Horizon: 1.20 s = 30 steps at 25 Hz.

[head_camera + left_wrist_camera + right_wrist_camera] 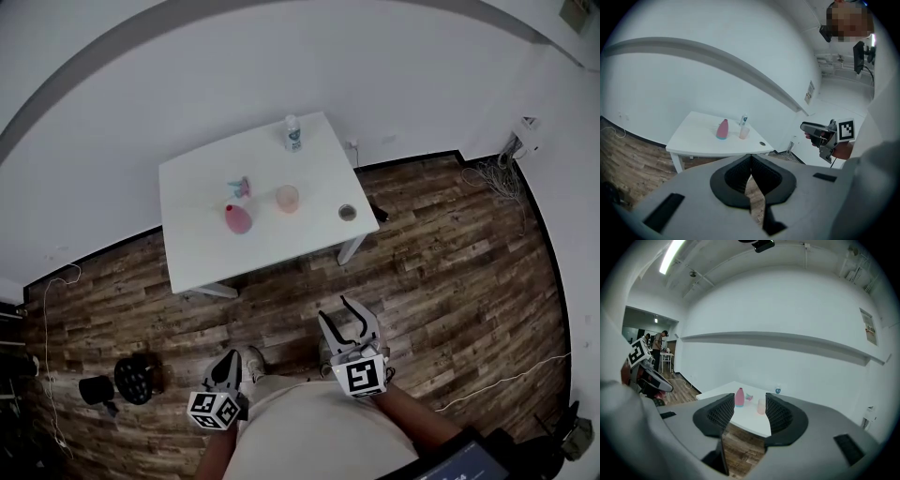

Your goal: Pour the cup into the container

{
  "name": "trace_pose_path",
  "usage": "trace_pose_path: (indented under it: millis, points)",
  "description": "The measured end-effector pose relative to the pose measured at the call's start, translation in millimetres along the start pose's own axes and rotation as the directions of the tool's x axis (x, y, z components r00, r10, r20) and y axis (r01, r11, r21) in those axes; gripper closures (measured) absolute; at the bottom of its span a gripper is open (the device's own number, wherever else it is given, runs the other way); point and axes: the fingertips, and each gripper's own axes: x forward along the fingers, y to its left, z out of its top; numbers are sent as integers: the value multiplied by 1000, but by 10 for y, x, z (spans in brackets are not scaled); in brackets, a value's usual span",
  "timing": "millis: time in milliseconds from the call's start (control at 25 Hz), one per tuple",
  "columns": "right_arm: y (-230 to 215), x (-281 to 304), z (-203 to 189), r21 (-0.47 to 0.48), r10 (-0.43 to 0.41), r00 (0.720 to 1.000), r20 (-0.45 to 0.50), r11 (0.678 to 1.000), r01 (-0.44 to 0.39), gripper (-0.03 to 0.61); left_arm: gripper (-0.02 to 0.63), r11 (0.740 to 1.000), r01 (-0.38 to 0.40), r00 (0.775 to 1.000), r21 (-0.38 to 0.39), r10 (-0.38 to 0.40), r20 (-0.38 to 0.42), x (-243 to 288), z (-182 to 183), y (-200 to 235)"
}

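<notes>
Cup (287,198), pale pink and see-through, stands upright near the middle of the table (202,253), with the pink bottle (239,217) just to its left and a small round dish-like thing (348,213) to its right near the table's right edge. That round thing may be the container, though it is too small here to be sure. Both claws are well apart from the table, held close to the person's body, so the step in hand is judged to be the approach. The right claw (749,401) has its jaws apart with nothing between them, and it already looks toward the cup, so it seems the fitter one for the grasp. It should go in level, take the cup about mid-height, and close gently, since a thin cup could squash or slip. Care is needed not to knock the pink bottle beside it. The cup should be kept upright until it is over the container, then tipped slowly. The left claw (751,160) has its jaws pressed together on nothing and could steady the container. Counted: one cup, one pink bottle, one white bottle (292,132) at the far edge, one small pink-and-teal thing (240,186) beyond the pink bottle, one round thing, one table, two claws.
</notes>
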Motion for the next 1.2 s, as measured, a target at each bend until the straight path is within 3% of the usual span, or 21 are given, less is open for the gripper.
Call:
trace_pose_path:
  millis: [280, 600, 920, 1200]
  points:
    - [878, 549, 422, 11, 3, 1000, 1, 1000, -3, 390, 602, 999, -41, 998, -7, 41, 56, -519, 483, 1050]
    - [1796, 915, 846, 1, 3, 1000, 10, 1000, -3, 390, 601, 1000, -12, 993, 16, 10, 119, -964, 954, 1985]
    - [2561, 1102, 855, -4, -11, 1000, -3, 1000, 10, 390, 601, 997, 45, 992, 62, -52, 113, -1072, 992, 2394]
    - [2890, 1180, 872, -15, -8, 1000, -18, 1000, 8, 390, 602, 991, 106, 989, 87, -114, 99, -1130, 1048, 2438]
